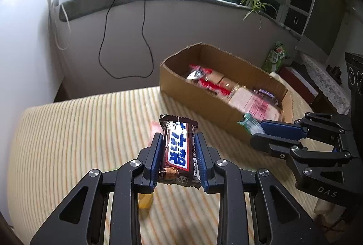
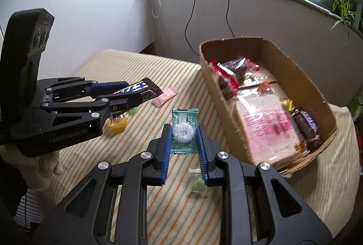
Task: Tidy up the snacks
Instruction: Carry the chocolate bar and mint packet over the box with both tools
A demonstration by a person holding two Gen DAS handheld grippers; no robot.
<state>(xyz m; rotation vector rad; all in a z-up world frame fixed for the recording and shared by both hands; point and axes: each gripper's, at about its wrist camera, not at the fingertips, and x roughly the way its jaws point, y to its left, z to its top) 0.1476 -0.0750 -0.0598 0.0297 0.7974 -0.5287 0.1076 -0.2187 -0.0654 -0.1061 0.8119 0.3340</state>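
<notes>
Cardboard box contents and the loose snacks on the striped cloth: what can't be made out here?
- Brown cardboard box: contents motion-blurred in both views; pink pack lettering unreadable.
- Yellow snack: left wrist view, mostly hidden behind the left gripper.
- Green-tinted clear wrapper: right wrist view, blurred, partly behind the right gripper.

Brown chocolate bar (image 1: 179, 149) with blue-and-white lettering, translucent green candy packet (image 2: 184, 131), tablecloth (image 1: 79, 131) — cream with yellow stripes, tan cardboard box (image 2: 295, 68)

Right claw (image 2: 183, 131) grips green mint packet (image 2: 182, 131) beside cardboard box (image 2: 301, 68).
</notes>
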